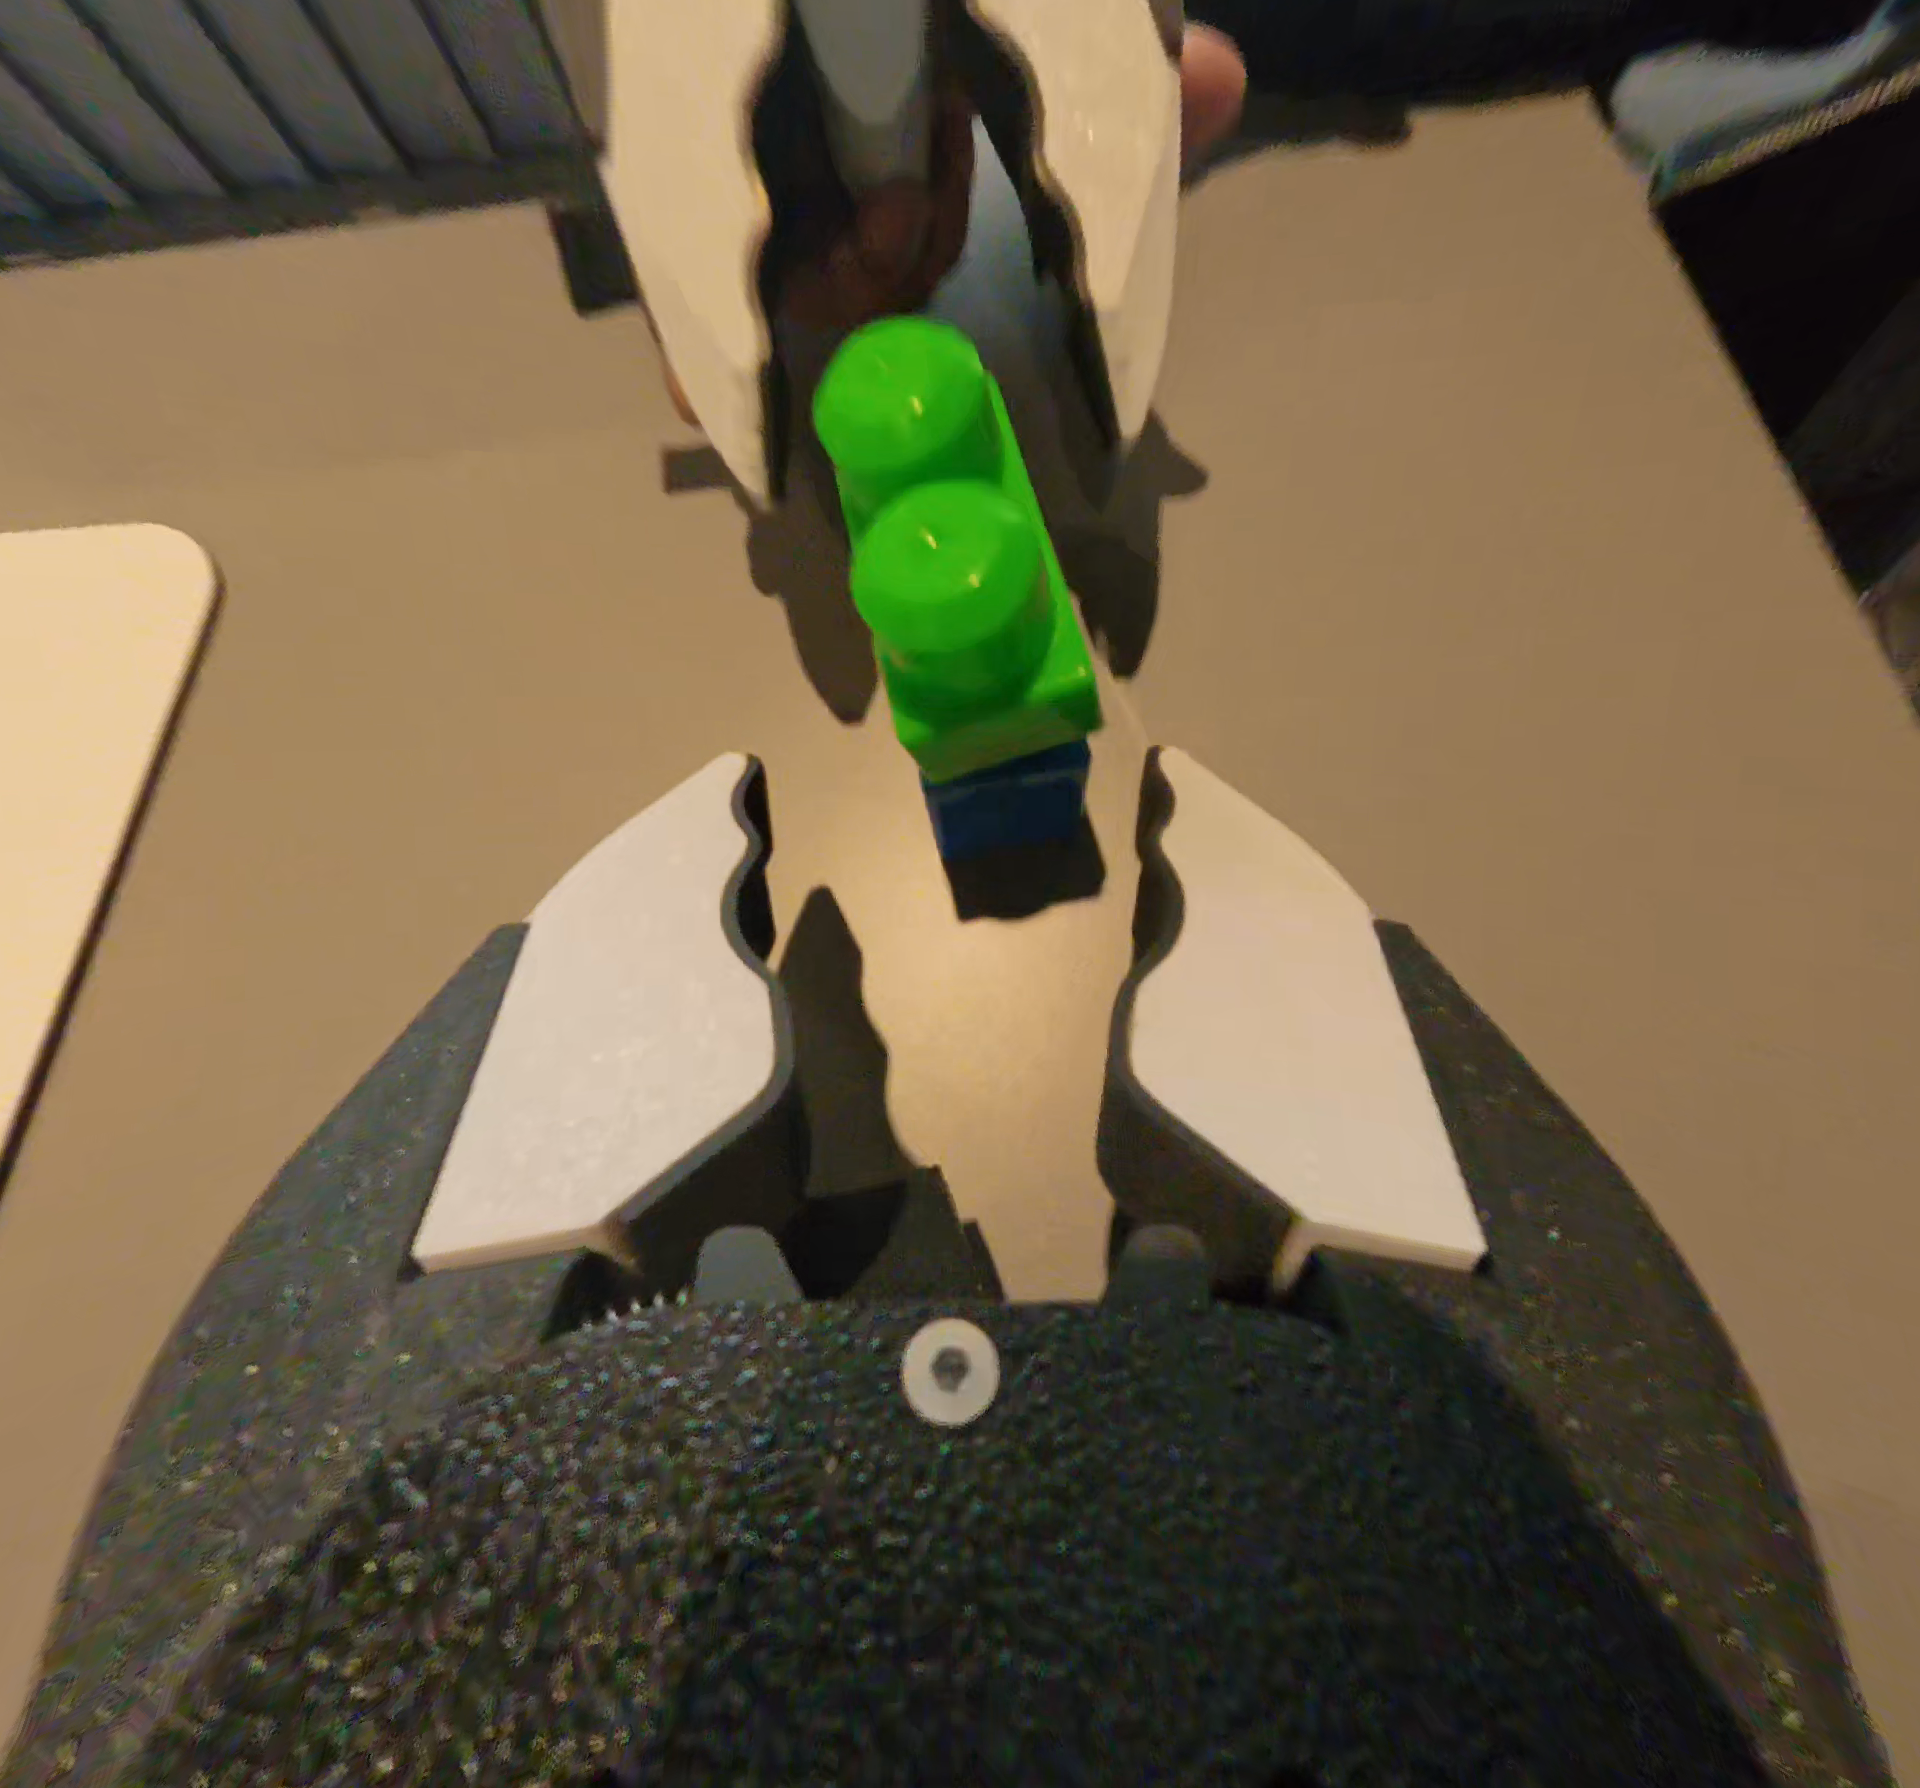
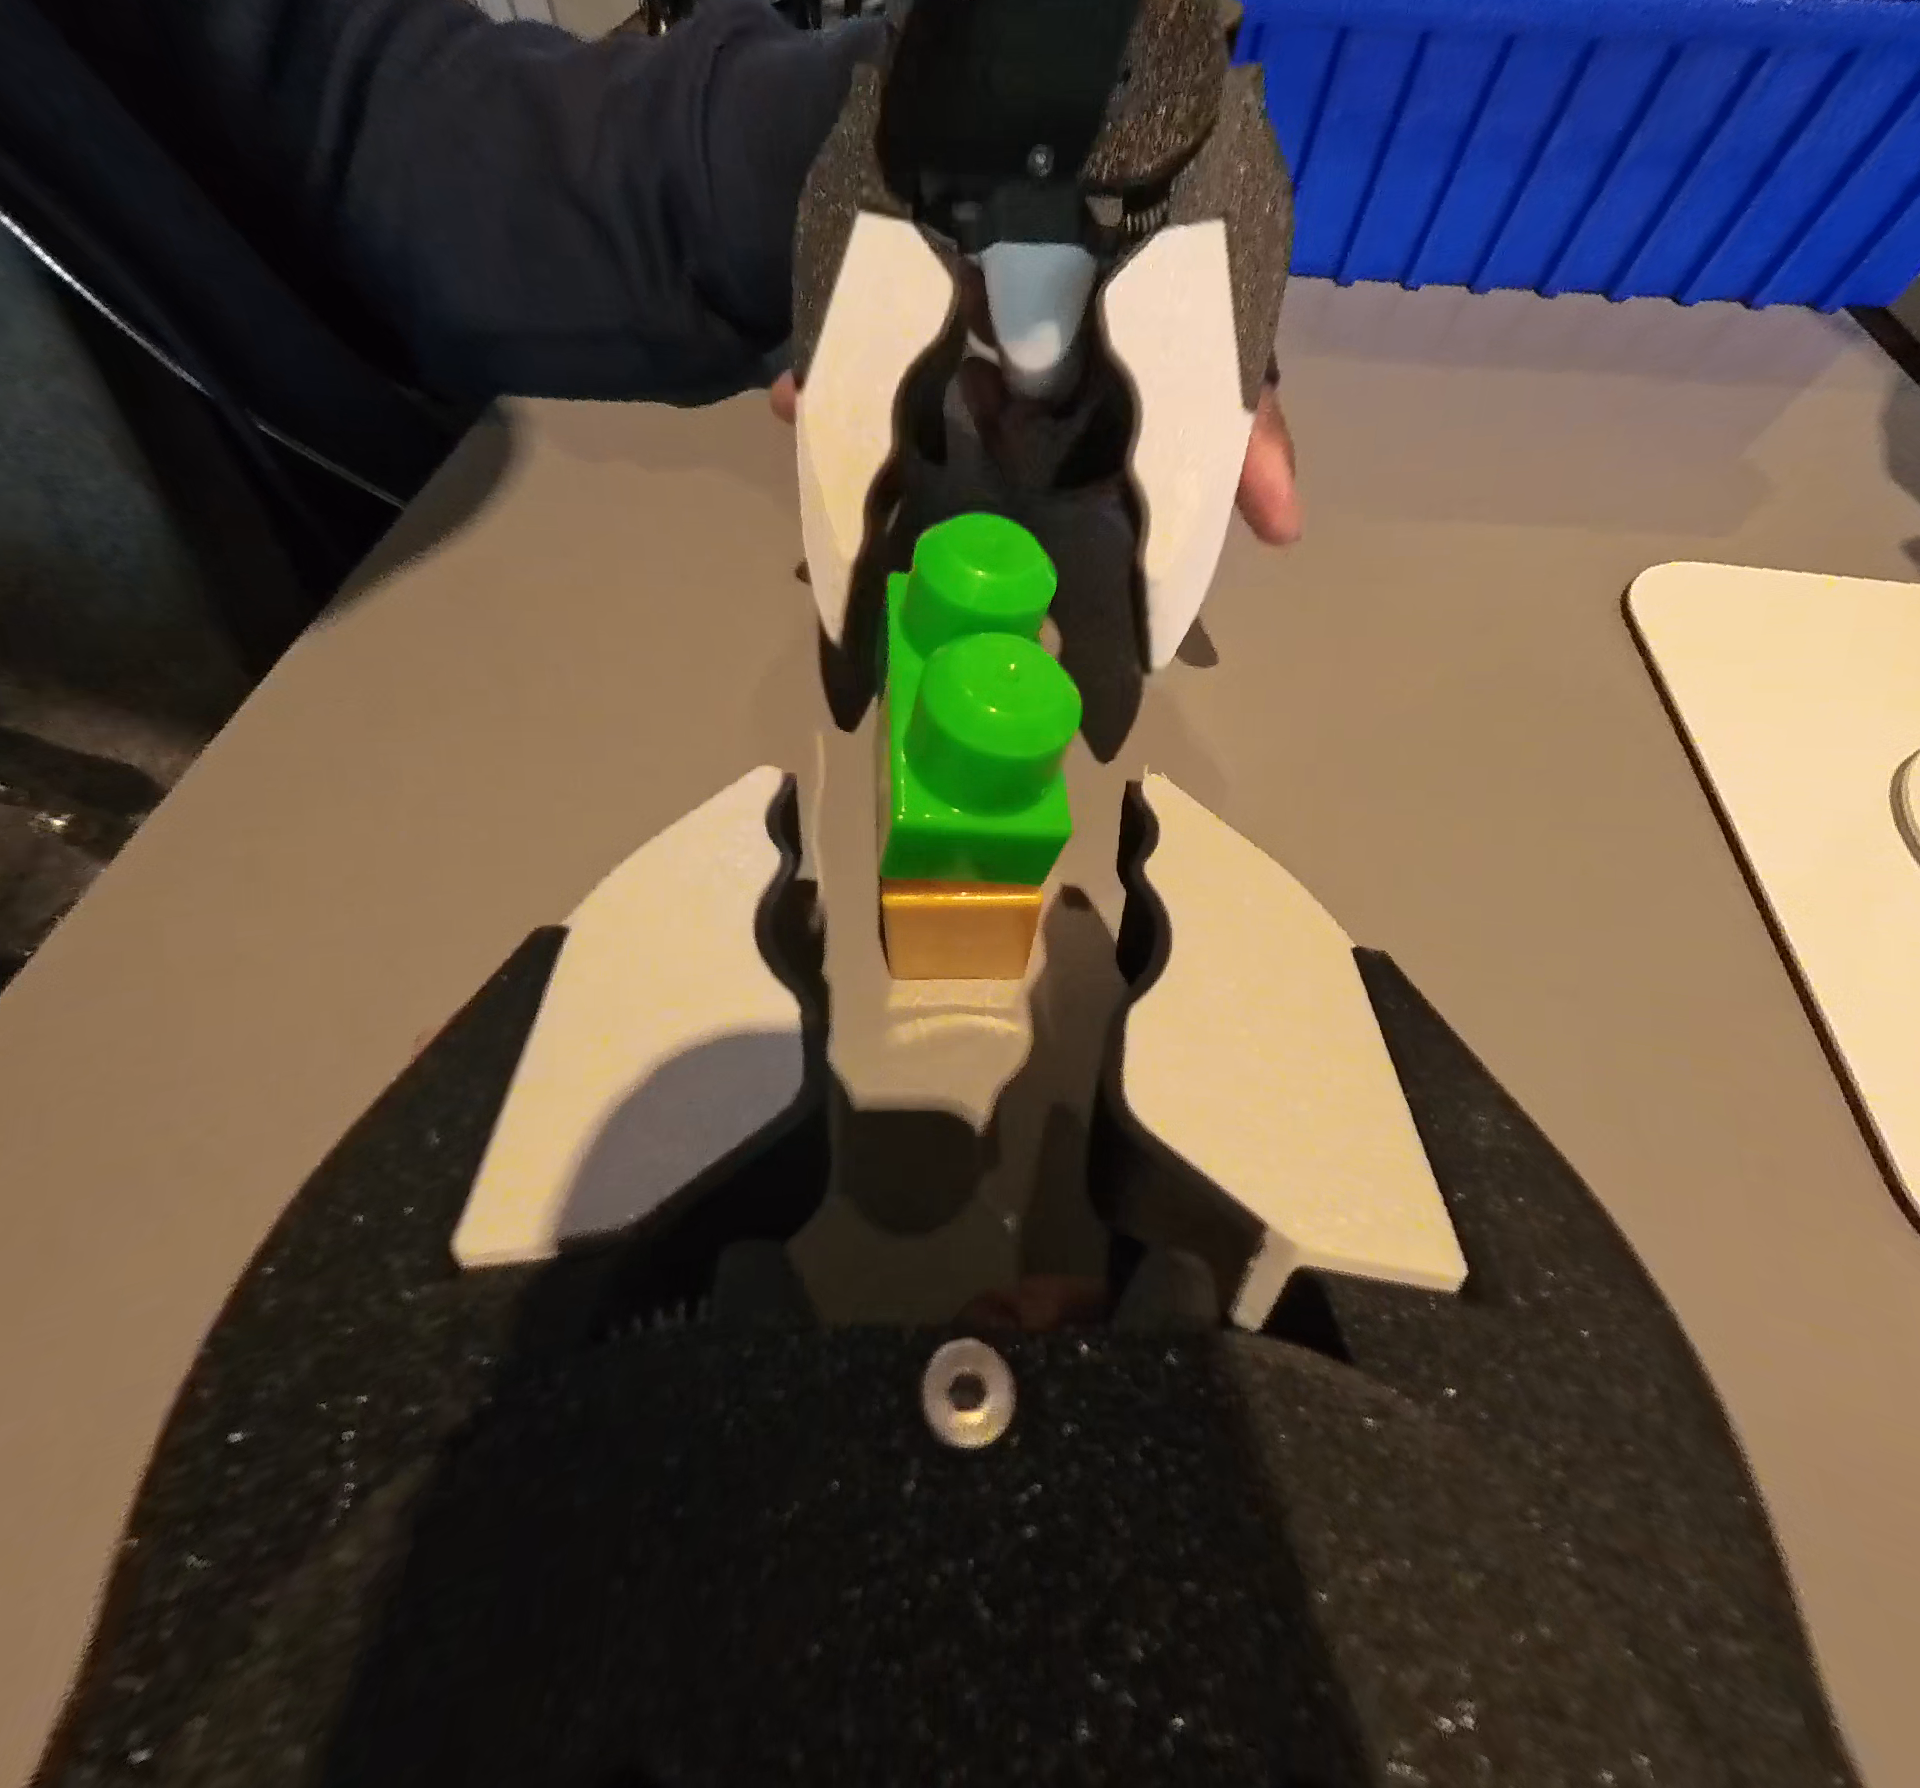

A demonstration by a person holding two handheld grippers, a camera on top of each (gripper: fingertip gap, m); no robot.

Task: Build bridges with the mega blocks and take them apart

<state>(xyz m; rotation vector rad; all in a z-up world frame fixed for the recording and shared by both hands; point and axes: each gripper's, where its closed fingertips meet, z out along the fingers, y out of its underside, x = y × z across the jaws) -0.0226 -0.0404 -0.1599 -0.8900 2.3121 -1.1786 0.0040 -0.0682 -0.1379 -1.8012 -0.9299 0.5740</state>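
Bridge of 3 mega blocks stands on the grey table (image 2: 416,751) between the 2 grippers: a green 2-stud block (image 2: 977,762) spans the top, with a yellow block (image 2: 961,928) under the end nearer the right gripper (image 2: 961,793) and a blue block (image 1: 1008,808) under the end nearer the left gripper (image 1: 945,772).

Its long axis runs straight from one gripper to the other, so each camera looks down the row of studs, end-on.

Both grippers are spread wide and hold nothing. In each view the near fingertips flank the near end of the bridge, apart from its sides, while the opposite gripper's white fingers reach in around the far end.

Neither arm looks clearly closer; each is nearest to its own pier.

Since the bridge looks complete, my guess is that taking it apart comes next. Closing on the green span's long sides would need only a small advance along that axis from either side, with the other gripper steadying a pier.

A white mat (image 2: 1787,803) lies off to one side, a blue bin (image 2: 1558,128) behind.
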